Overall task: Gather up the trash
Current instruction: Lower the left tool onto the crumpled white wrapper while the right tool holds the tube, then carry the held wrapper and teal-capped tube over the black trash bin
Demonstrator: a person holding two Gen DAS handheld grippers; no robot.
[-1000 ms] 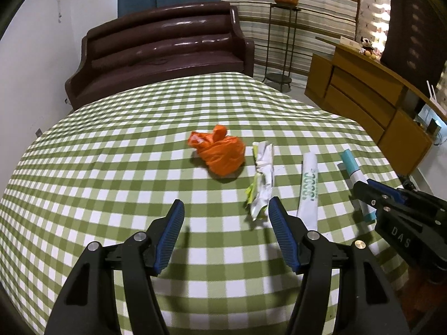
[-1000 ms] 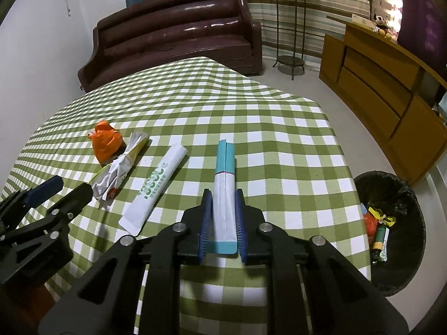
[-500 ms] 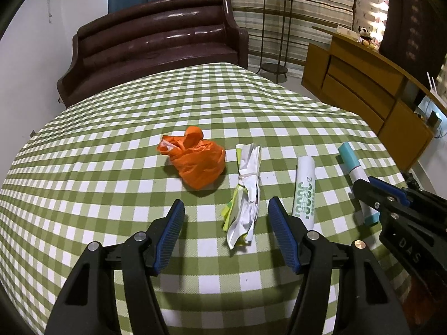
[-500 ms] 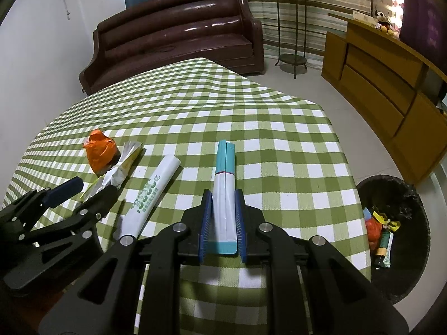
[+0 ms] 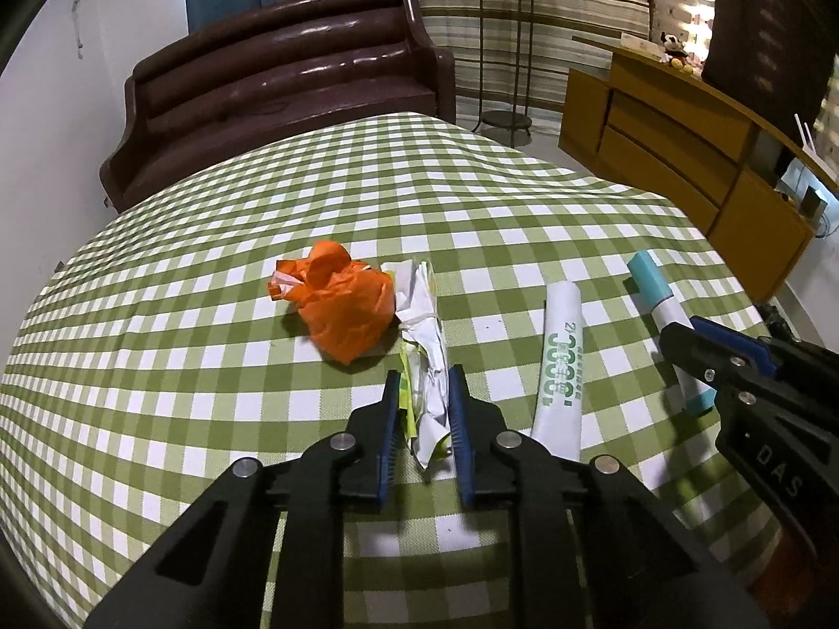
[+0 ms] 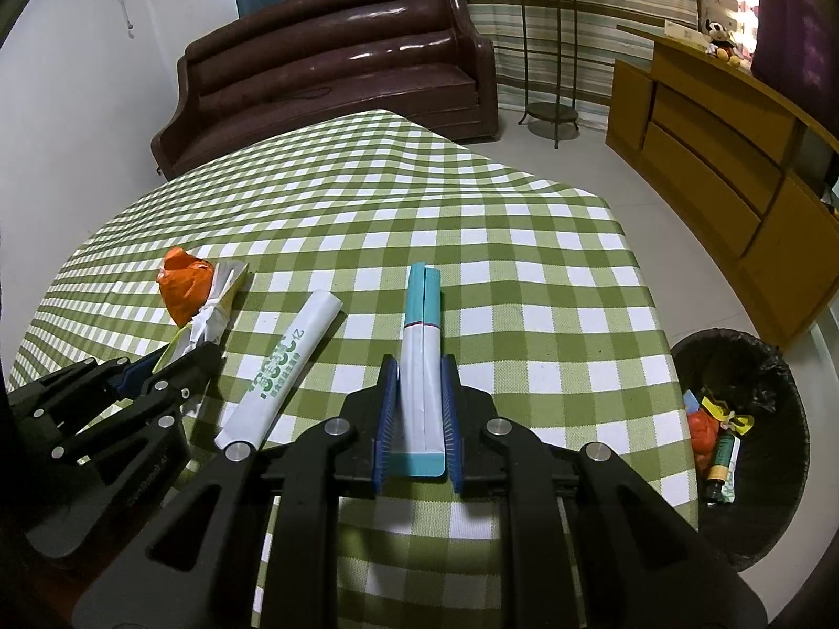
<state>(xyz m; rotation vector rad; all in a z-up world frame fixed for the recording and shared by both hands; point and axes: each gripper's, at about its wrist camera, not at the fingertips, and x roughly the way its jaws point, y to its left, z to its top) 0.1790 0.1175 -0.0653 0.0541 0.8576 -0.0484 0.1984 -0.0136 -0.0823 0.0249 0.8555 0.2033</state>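
On the green checked tablecloth (image 5: 157, 346) lie several pieces of trash. My left gripper (image 5: 423, 375) has its jaws closing on the near end of a crumpled white and yellow wrapper (image 5: 419, 304), and both pads press against it. An orange crumpled bag (image 5: 346, 309) touches the wrapper on its left. To the right lies a white rolled tube with green print (image 5: 563, 361). My right gripper (image 6: 418, 367) is shut on the near end of a teal and white box (image 6: 422, 314), which still rests on the cloth.
A black-lined trash bin (image 6: 760, 367) stands on the floor off the table's right edge, with several discarded items inside. A brown leather sofa (image 5: 283, 78) is behind the table, a wooden cabinet (image 5: 681, 157) at the right, and a plant stand (image 6: 550, 110) near the curtains.
The left gripper slid to the right until the wrapper lay between its fingers, then shut on it. The right gripper stayed still on the teal box.
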